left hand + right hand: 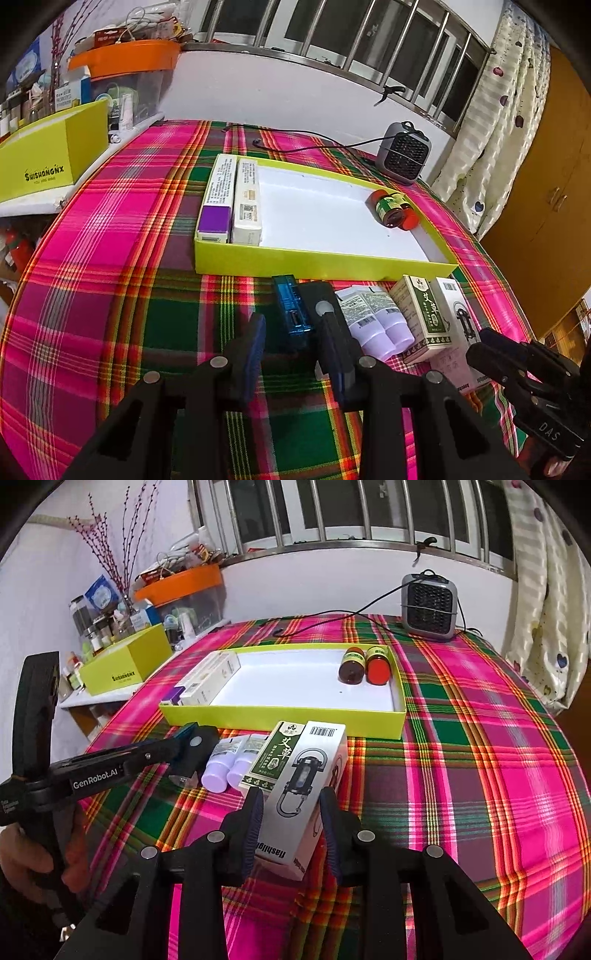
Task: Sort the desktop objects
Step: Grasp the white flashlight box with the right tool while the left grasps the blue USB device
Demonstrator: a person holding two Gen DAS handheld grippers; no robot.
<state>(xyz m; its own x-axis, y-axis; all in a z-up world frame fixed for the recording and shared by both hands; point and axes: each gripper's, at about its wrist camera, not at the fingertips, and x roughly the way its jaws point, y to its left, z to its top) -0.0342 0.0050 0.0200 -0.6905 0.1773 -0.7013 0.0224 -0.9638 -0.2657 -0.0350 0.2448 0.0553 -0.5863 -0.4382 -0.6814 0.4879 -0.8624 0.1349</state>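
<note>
A: Where is the flashlight box (306, 794) sitting?

B: Low in the middle of the right wrist view, lying on the plaid bench (480, 775) between the right tool's (291, 816) fingers. They're standing apart around it (a gap shows on either side), probably lining up a grasp.

A: And the left tool (291, 347)?

B: Also apart, gripping nothing, hanging by the blue gadget (291, 310). The yellow-green tray (317, 264) above is holding long boxes left and jars right, likely sorting by kind.
</note>
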